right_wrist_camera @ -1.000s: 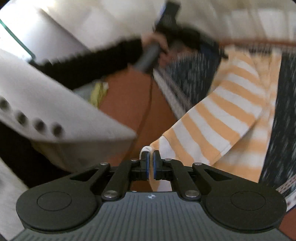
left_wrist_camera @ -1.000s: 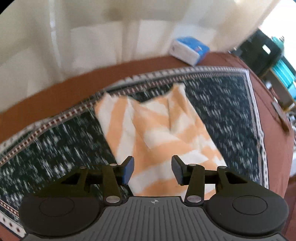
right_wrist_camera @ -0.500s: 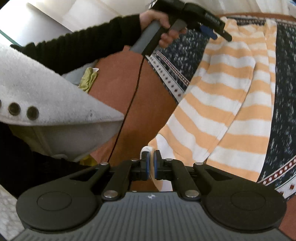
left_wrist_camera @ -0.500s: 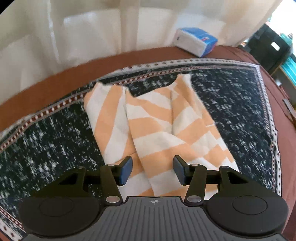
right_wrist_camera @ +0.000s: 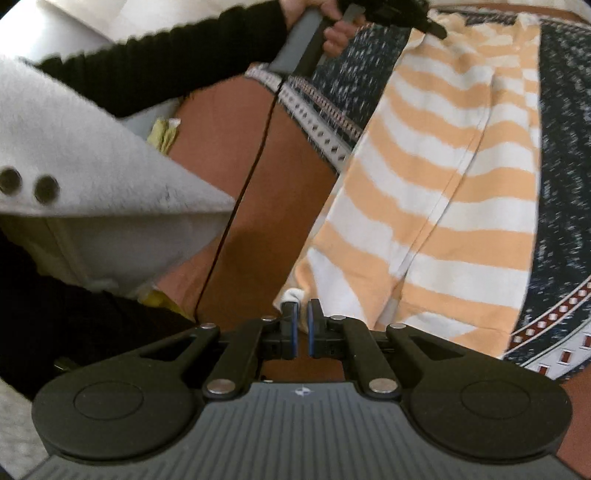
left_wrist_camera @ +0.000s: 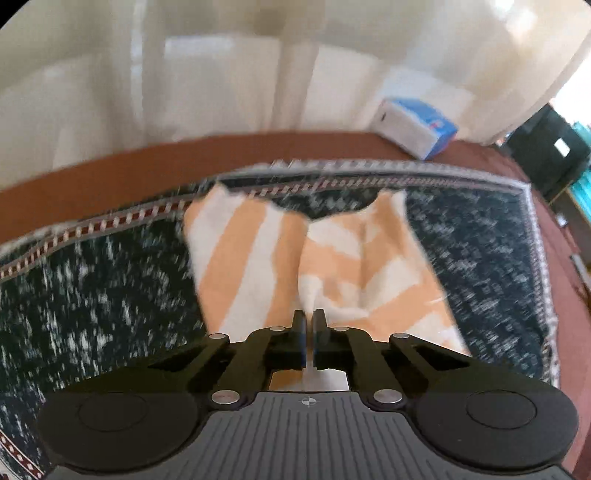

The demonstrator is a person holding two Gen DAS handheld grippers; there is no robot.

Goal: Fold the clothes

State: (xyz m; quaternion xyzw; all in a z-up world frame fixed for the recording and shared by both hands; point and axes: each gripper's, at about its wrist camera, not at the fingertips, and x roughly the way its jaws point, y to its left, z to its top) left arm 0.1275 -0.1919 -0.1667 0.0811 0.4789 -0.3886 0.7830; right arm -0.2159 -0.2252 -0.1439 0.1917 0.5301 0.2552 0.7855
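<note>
Striped garment (left_wrist_camera: 258, 258), pinched by both grippers

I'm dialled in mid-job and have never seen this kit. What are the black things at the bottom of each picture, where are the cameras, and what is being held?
Each black thing is a hand-held two-finger tool with a camera on it looking along its fingers. One picture is from the left tool, the other from the right tool. An orange-and-white striped garment lies on a dark patterned cloth over a brown surface. Both tools are shut on the garment's fabric. The right view also shows the person's hand gripping the left tool's handle.
</note>
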